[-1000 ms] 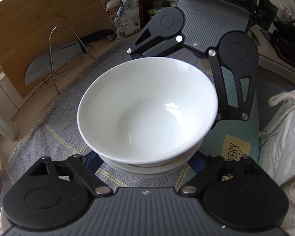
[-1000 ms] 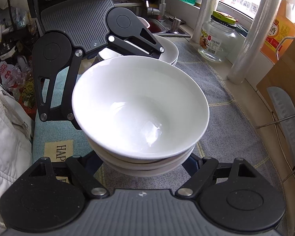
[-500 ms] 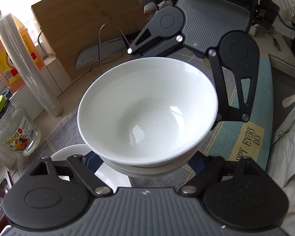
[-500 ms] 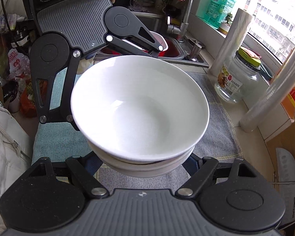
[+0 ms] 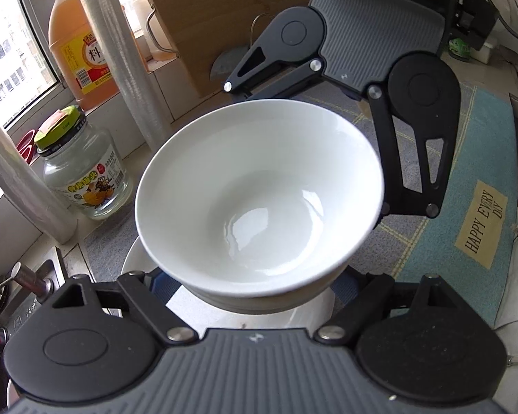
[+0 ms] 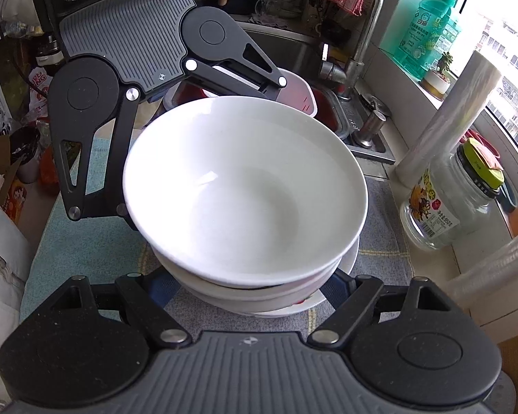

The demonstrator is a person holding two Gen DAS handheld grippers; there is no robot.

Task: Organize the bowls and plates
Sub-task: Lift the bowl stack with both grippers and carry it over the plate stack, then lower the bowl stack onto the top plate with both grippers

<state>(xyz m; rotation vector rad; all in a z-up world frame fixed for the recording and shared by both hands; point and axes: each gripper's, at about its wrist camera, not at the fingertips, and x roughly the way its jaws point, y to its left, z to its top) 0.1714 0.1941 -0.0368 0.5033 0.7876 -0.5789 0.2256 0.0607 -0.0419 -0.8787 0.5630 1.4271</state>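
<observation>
The blue mat (image 5: 480,158) carries a tan patch (image 5: 481,225) reading "HAPPY EVERY DAY".

Two stacked bowls (image 6: 245,186), one plate (image 5: 310,314), one jar (image 5: 86,172).

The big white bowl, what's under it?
Under the big white bowl sits another white bowl; only its rim shows. Below both, a white plate lies on the mat. The bowls cover most of the plate, so its middle is hidden.
</observation>
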